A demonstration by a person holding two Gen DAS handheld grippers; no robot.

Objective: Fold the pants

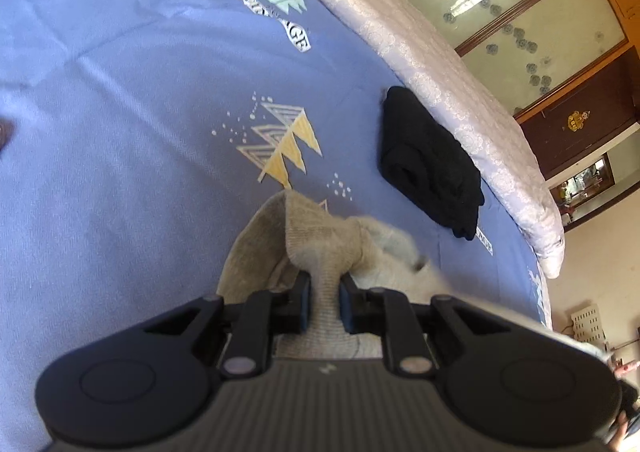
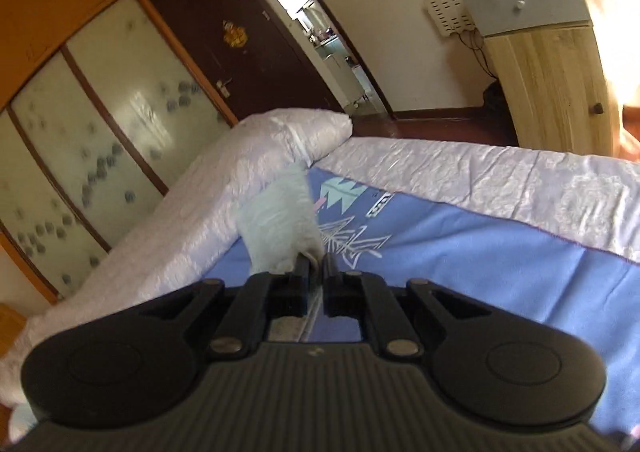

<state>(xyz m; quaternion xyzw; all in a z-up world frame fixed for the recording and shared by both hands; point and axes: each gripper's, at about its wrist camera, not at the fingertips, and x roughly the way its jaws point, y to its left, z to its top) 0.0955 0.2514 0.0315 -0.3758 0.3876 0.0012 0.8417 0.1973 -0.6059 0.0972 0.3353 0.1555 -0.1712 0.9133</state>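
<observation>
My left gripper (image 1: 325, 284) is shut on a bunched edge of beige-grey knit pants (image 1: 320, 240), held above the blue bedsheet (image 1: 120, 111). The cloth hangs forward past the fingertips and is blurred on its right side. My right gripper (image 2: 316, 266) is shut on another part of the same pants, whose pale fleecy inside (image 2: 280, 219) stands up ahead of the fingers, blurred. The rest of the pants is hidden under the grippers.
A folded black garment (image 1: 430, 163) lies on the sheet near the rolled lilac quilt (image 1: 440, 83) along the bed's edge. The quilt also shows in the right wrist view (image 2: 480, 175). A wardrobe with frosted doors (image 2: 100, 111), a dark door and a wooden cabinet (image 2: 548, 63) stand beyond the bed.
</observation>
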